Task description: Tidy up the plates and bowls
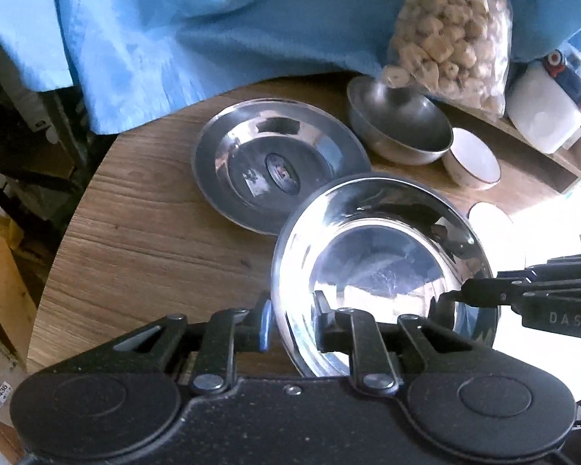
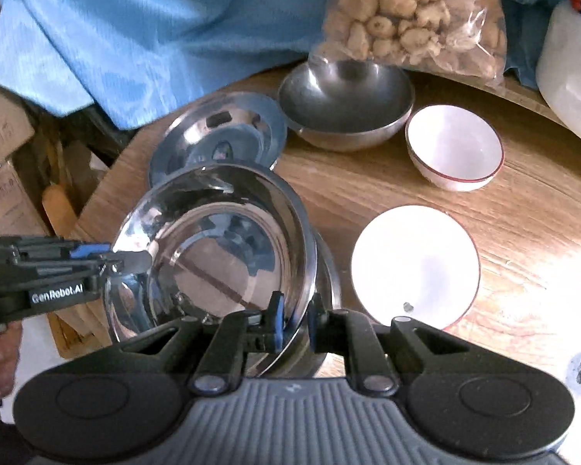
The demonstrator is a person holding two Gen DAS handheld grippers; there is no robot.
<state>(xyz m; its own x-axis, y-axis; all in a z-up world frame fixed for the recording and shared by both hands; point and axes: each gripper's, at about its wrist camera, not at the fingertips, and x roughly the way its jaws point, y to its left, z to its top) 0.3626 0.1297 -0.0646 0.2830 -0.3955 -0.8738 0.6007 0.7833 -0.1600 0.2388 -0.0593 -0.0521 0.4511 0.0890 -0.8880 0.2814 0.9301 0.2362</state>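
A shiny steel plate (image 1: 383, 255) (image 2: 228, 248) hangs tilted over the wooden table (image 1: 143, 240). My right gripper (image 2: 296, 314) is shut on its near rim; in the left wrist view the right gripper (image 1: 457, 294) reaches in from the right. My left gripper (image 1: 294, 310) straddles the plate's opposite rim with slack beside the blue pad, so it is open; the left gripper (image 2: 120, 257) enters from the left. A second steel rim (image 2: 325, 267) shows just under the held plate. Another steel plate (image 1: 279, 162) (image 2: 217, 135) lies flat behind.
A steel bowl (image 2: 344, 104), a small white bowl (image 2: 453, 147) and a larger white bowl (image 2: 414, 267) stand on the table. Behind them are a bag of puffed snacks (image 2: 410, 11), a white container (image 1: 542, 112) and blue cloth (image 1: 174, 38). The table's edge curves on the left.
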